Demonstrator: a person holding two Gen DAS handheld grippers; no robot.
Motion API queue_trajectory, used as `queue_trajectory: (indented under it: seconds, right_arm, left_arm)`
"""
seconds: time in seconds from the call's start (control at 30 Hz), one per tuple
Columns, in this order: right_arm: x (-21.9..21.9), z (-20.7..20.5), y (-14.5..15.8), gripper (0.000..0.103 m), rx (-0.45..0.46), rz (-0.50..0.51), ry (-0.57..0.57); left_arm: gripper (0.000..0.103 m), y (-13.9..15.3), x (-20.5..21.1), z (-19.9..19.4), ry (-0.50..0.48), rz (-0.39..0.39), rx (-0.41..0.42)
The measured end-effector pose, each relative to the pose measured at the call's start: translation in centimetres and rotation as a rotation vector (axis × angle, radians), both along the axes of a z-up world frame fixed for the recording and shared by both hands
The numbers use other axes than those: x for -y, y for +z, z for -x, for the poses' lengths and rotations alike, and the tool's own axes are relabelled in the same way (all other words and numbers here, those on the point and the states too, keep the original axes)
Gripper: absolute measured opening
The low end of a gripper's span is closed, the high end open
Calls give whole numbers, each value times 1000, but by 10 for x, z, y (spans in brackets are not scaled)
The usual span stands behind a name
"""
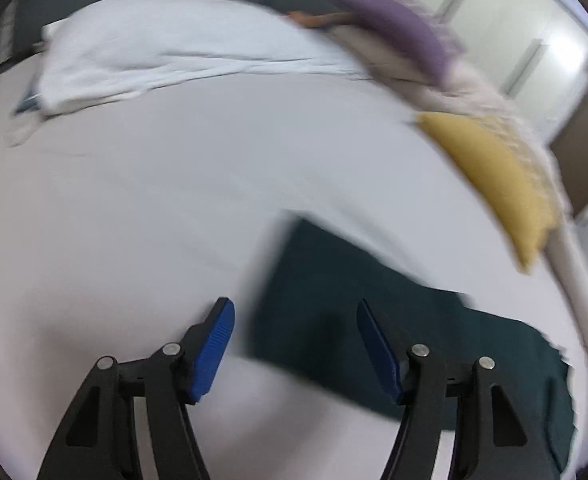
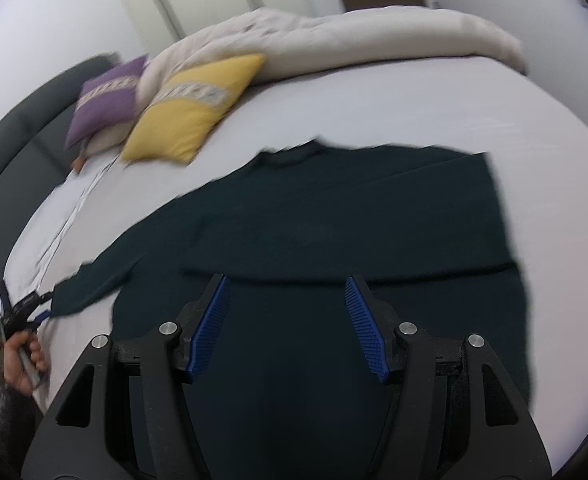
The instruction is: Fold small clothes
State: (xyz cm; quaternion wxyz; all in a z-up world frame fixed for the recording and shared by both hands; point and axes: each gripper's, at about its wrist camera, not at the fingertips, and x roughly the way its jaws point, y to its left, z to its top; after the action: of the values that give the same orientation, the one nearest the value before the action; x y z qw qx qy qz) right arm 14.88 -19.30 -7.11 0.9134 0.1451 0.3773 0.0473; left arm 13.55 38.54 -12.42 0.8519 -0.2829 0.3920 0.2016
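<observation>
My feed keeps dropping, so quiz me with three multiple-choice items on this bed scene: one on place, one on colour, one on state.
1. Where does the dark green sweater lie?
A. Spread on the white bed sheet
B. On top of the yellow cushion
C. Hanging off the headboard

2. What colour is the cushion beside the yellow one?
A. Red
B. Purple
C. Black

3. How do the jaws of the right gripper stand?
A. Shut on a sleeve
B. Shut on nothing
C. Open, holding nothing

Answers: 1 A, the sweater lies flat on the sheet, below the cushions. 2 B, the purple cushion sits next to the yellow one. 3 C, the blue pads stand wide apart over the sweater.
</observation>
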Motion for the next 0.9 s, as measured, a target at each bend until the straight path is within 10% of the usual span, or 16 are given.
queue_trajectory:
  seconds: [0.17,0.27,0.33,0.53,0.9]
  right_arm:
    - [-53,4,-9,58,-28,10,68]
    - [-62,18,-7,58,-25,5,86]
    - [-62,26,-6,58,-22,11,94]
    - [-25,48,-2,58,-8,-47,43]
    - [49,72,-20,58,-10,-125,-71]
  left_arm:
    - [61,-4,-6,-2,23,31,10]
    - [49,-9,-3,-8,26,12,-8]
    - [18,-9,-1,-16,-16,24,-15]
    - [8,20,18,-7,-46,31,46]
    - [7,95,267,-36,-533,-51,233]
